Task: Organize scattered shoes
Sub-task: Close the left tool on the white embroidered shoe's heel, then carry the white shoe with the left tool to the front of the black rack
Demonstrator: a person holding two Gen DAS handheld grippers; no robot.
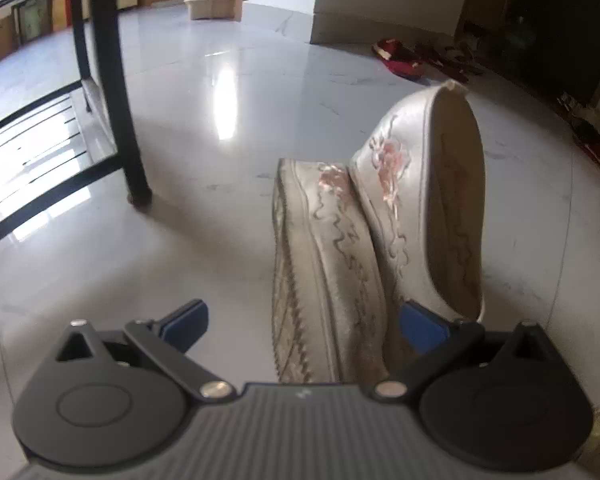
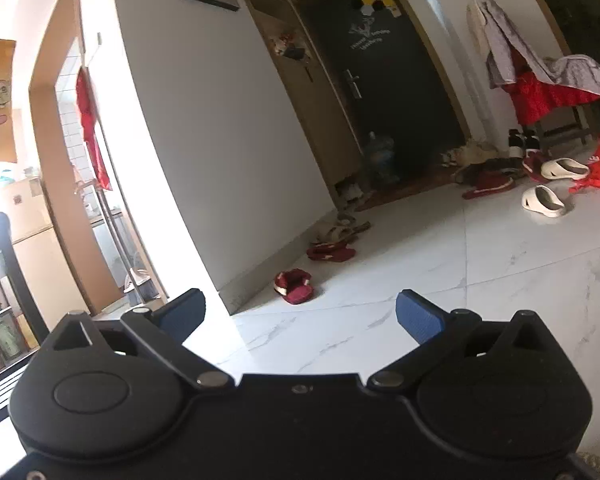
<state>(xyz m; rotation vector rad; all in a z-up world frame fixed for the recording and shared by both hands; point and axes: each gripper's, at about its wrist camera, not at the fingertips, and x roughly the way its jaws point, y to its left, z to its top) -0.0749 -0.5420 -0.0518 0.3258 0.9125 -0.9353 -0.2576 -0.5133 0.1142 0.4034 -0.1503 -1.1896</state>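
Left gripper [image 1: 304,322] nearest, jaws spread wide, low over glossy white marble floor [image 1: 204,128], gripping nothing. Between and just ahead of its blue pads [image 1: 422,328]: a pair of cream embroidered shoes with pink floral stitching, pressed side by side and touching. Left shoe [image 1: 320,256] tipped on its side, patterned sole edge facing left; right shoe [image 1: 428,208] tilted with its opening facing right, heel end just beside the right pad. To the left, a black metal rack leg [image 1: 120,92] standing on the floor. Farther back, a dark red slipper [image 1: 396,56] near a dark doorway. Right gripper [image 2: 300,316] likewise spread wide and empty, raised above the floor. Beyond it, a red slipper [image 2: 294,286] beside the white wall corner [image 2: 204,160], more red slippers [image 2: 332,251] along the wall, then two white clogs [image 2: 542,200] well apart to the right, near a dark door [image 2: 384,80].
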